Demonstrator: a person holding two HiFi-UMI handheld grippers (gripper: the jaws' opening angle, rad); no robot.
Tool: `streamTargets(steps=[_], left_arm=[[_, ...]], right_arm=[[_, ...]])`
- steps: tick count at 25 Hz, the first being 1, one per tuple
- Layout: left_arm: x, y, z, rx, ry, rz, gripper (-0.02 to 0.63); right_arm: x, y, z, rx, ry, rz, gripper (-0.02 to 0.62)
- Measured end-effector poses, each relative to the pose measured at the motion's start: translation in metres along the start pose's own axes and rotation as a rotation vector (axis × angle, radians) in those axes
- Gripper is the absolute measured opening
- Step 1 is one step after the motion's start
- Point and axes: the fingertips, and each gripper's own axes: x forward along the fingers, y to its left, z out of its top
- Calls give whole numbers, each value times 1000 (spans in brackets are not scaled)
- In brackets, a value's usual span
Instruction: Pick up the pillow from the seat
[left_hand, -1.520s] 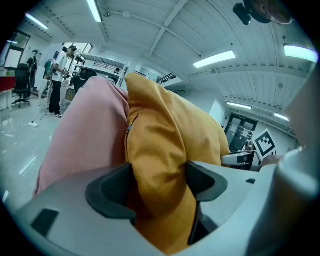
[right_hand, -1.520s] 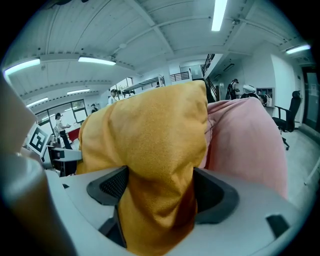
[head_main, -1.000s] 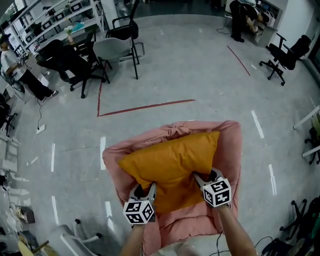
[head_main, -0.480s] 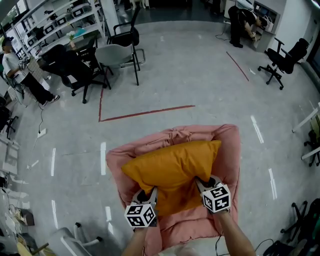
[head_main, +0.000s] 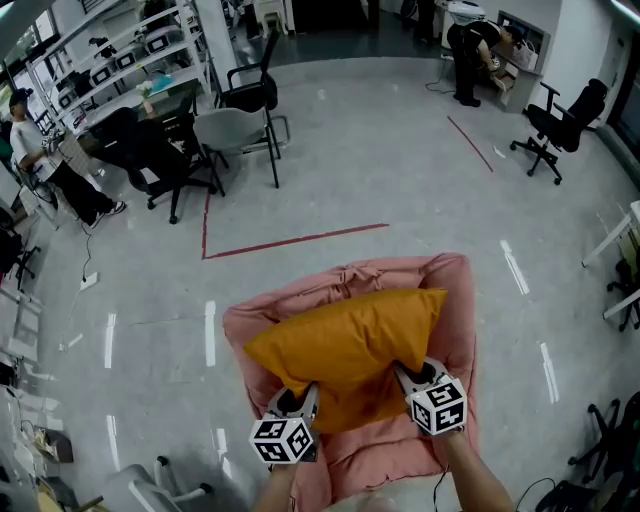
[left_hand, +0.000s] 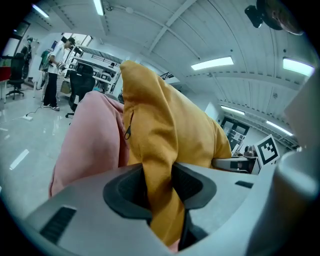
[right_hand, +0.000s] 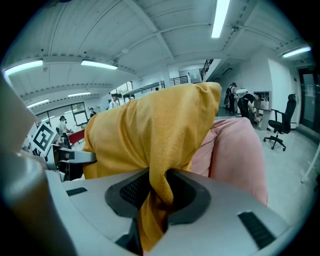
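A mustard-orange pillow (head_main: 345, 340) lies across a seat draped in pink fabric (head_main: 452, 300). My left gripper (head_main: 297, 398) grips the pillow's near left corner, and my right gripper (head_main: 412, 376) grips its near right corner. Both pairs of jaws have just been closing, with pillow fabric between them. In the left gripper view the left gripper (left_hand: 160, 192) is shut on a bunched fold of the pillow (left_hand: 165, 125), with the pink seat cover (left_hand: 87, 140) beside it. The right gripper view shows the right gripper (right_hand: 157, 192) squeezing a fold of the pillow (right_hand: 150, 130) the same way.
Grey floor surrounds the seat, with a red tape line (head_main: 290, 240) beyond it. Office chairs (head_main: 235, 125) and shelving (head_main: 110, 60) stand at the far left. A person (head_main: 40, 165) is by the shelves and another (head_main: 470, 50) at the back. One more chair (head_main: 555, 130) is far right.
Both grippers have closed on the pillow's near corners and risen a little. The pillow's near edge has come up with them off the pink seat.
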Motion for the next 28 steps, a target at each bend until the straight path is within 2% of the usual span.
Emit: streamTargets(steps=[14,28], left_arm=[[-58,-32,41,28,-78,-87,150],[-142,-64,78,67,-154,-167,152]], right_arm=[[-67,39,45,-13,-110,-55,110],[-144,95,77,-1,-221,-102,110]])
